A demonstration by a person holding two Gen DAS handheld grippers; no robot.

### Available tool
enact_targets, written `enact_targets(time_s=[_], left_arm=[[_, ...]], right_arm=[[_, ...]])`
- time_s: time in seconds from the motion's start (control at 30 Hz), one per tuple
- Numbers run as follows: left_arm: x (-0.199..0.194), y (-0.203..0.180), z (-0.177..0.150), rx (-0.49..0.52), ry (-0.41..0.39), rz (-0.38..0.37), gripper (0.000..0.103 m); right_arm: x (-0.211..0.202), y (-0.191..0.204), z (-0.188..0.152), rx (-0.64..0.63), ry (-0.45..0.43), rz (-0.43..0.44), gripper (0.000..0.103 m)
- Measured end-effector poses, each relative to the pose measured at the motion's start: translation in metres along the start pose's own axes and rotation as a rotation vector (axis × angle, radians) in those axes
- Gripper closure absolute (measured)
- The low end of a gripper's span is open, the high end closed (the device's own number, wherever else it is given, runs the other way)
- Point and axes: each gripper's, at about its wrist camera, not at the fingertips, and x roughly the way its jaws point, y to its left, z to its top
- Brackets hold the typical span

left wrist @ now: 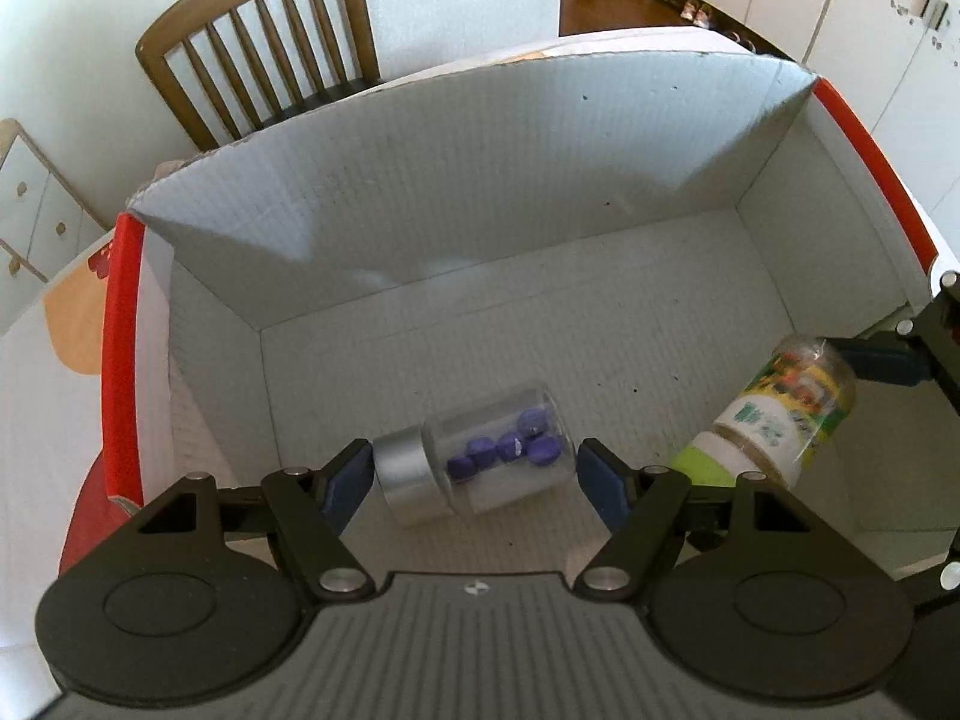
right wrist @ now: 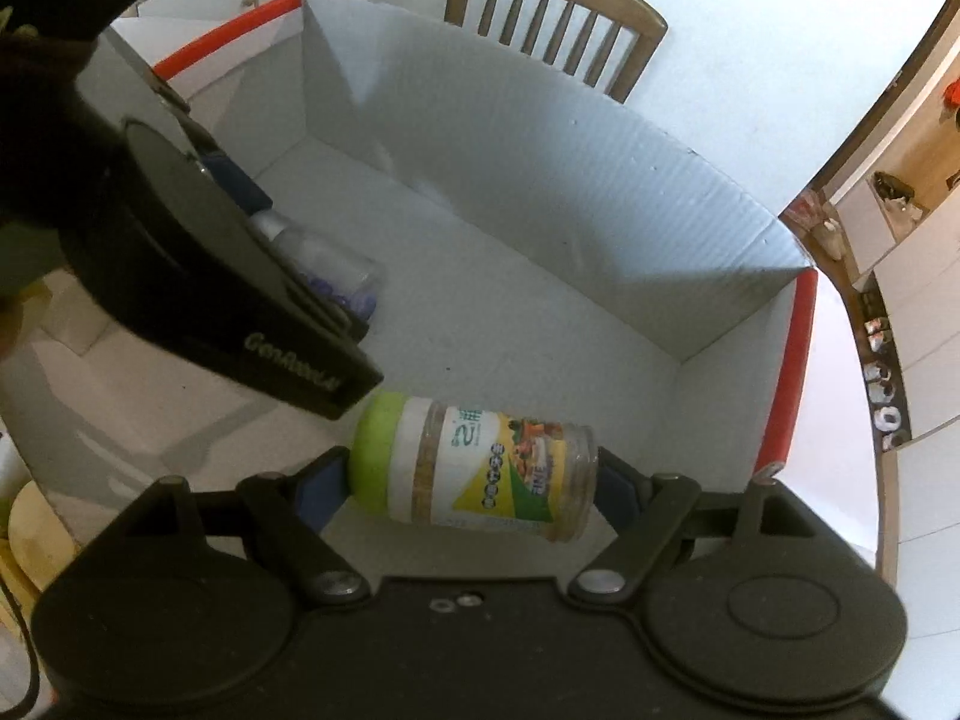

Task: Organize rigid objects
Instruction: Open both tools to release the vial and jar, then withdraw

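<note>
Both my tools are down inside the cardboard box (left wrist: 540, 168), grey corrugated walls, red-edged rims at 9 and 3 o'clock. The floor is mostly bare toward 12 o'clock, open room up to the far wall; the side walls sit close to each tool. A wooden chair (left wrist: 258, 42) stands behind the box.

The left tool (left wrist: 474, 471) has its blue pads bracketing the clear jar (left wrist: 480, 459): silver cap at 9 o'clock just beside the left pad, base near the right pad with a sliver of gap, so no grip that I can see. It lies on its side on the box floor, purple lumps inside.

The right tool (right wrist: 471, 480) is clamped end to end on the spice bottle (right wrist: 480, 468): green cap touching the left pad, clear base on the right pad. It is horizontal, with a yellow-green label, at 3 o'clock from the jar.
</note>
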Motion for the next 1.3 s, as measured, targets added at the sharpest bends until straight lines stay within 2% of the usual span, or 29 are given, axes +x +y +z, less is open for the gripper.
enact_targets(time_s=[0.1, 0.3, 0.8, 1.3], left_arm=[[-0.004, 0.003, 0.000, -0.033, 0.001, -0.008, 0.029], [-0.023, 0.007, -0.006, -0.051, -0.048, -0.031, 0.029], [-0.100, 0.014, -0.039, -0.077, -0.219, -0.056, 0.029], [-0.161, 0.020, -0.096, -0.061, -0.338, -0.095, 0.029]], right_arm=[[-0.005, -0.009, 0.002, 0.017, -0.010, 0.013, 0.017], [-0.023, -0.017, -0.003, 0.047, -0.042, 0.010, 0.017], [-0.099, -0.028, -0.027, 0.212, -0.182, 0.048, 0.016], [-0.144, 0.000, -0.051, 0.323, -0.291, 0.073, 0.011]])
